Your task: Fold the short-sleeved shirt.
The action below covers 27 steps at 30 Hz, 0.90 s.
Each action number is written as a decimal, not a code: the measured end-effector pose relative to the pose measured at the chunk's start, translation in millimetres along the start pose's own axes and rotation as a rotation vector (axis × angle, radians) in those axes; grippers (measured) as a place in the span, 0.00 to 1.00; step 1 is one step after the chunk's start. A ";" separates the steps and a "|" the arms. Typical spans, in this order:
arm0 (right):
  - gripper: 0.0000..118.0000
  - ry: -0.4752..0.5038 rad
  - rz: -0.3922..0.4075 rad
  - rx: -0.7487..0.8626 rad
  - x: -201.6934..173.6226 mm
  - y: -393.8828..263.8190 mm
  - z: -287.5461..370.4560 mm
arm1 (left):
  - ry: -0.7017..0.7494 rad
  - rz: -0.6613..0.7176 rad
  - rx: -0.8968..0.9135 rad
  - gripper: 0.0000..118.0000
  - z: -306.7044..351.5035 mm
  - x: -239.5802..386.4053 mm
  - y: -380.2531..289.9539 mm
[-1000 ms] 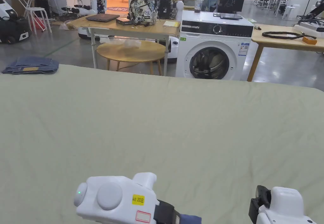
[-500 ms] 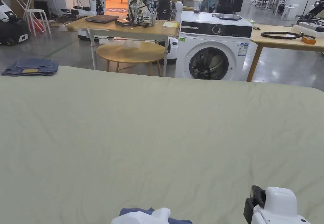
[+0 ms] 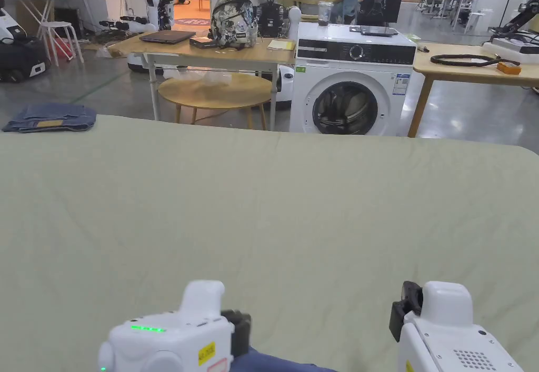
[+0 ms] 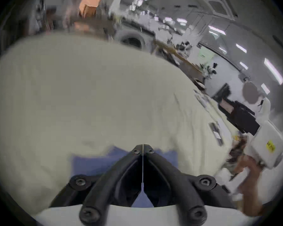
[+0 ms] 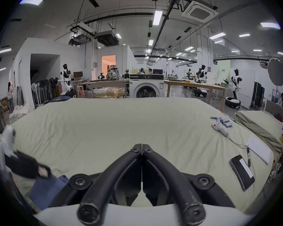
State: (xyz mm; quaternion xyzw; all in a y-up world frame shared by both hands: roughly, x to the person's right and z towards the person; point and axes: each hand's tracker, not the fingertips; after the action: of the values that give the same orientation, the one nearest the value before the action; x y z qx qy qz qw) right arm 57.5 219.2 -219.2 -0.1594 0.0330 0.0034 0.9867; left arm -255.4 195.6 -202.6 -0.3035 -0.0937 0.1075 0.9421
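At near edge of green-sheeted bed (image 3: 273,199): blue shirt (image 4: 95,162) pinched thinly between closed left tongs (image 4: 142,148); right tongs (image 5: 141,147) closed, empty, just beside.

The blue shirt (image 4: 95,162) lies bunched at the near edge of the pale green bed sheet (image 3: 273,204), mostly hidden.

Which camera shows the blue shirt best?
The left gripper view: the blue cloth shirt spreads behind the left gripper, whose shut jaws pinch a thin fold of it, though blurred. The head view catches a blue sliver at the bottom edge. The right gripper view shows one corner at lower left.
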 end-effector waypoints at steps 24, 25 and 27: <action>0.00 0.104 0.047 -0.057 -39.9 -15.7 43.2 | 0.386 -0.121 0.474 0.00 62.9 -54.0 8.2; 0.00 0.134 0.065 -0.101 -46.0 -25.3 45.1 | 0.384 -0.118 0.469 0.00 63.4 -55.5 7.0; 0.00 0.203 0.079 -0.174 -58.5 -46.2 45.6 | 0.379 -0.109 0.457 0.00 63.0 -57.6 4.2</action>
State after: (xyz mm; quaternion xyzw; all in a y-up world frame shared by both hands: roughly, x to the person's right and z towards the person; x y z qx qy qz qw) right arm 2.9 190.0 -157.6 -0.2422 0.1386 0.0288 0.9598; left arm -326.5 218.8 -161.2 -0.0930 0.0944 0.0165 0.9910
